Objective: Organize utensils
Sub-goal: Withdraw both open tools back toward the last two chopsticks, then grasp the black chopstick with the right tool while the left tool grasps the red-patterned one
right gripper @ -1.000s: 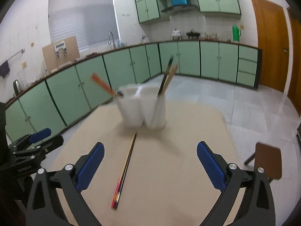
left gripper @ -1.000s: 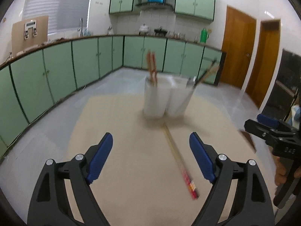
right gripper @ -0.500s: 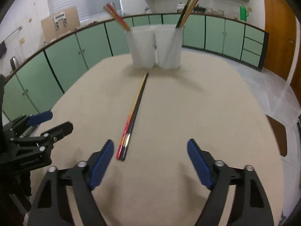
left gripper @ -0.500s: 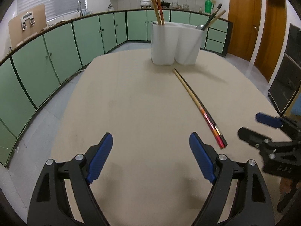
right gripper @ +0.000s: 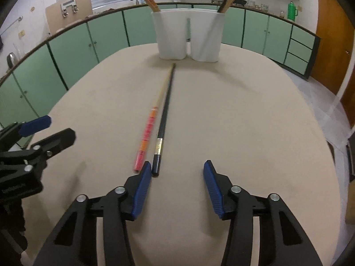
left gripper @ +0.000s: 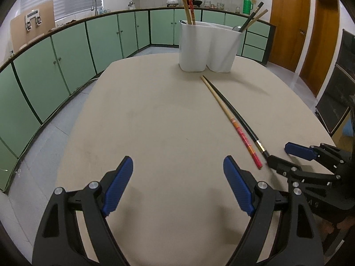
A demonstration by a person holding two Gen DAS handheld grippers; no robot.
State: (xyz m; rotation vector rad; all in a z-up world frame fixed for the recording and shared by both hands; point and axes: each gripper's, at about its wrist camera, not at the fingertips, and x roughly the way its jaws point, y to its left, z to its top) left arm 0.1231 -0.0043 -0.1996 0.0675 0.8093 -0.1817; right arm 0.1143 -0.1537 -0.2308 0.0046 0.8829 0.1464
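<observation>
You are bringing your right gripper [right gripper: 175, 177] down and in toward the near end of the black chopstick [right gripper: 164, 115], its jaws narrowing, the left pad now just beside that end. Your left gripper [left gripper: 177, 184] is dropping lower over the desk [left gripper: 155, 133], and the white holder [left gripper: 208, 44] is looming larger ahead.

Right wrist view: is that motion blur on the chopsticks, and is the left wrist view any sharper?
Right wrist view: slight smear along the red-ended chopstick and black chopstick, while the right tool is crisp. Left wrist view: sharper, with both chopsticks clean-edged and the white holder clear. Both views: strong fisheye bending of the green cabinets, dark corners, and soft shadows on the table.
</observation>
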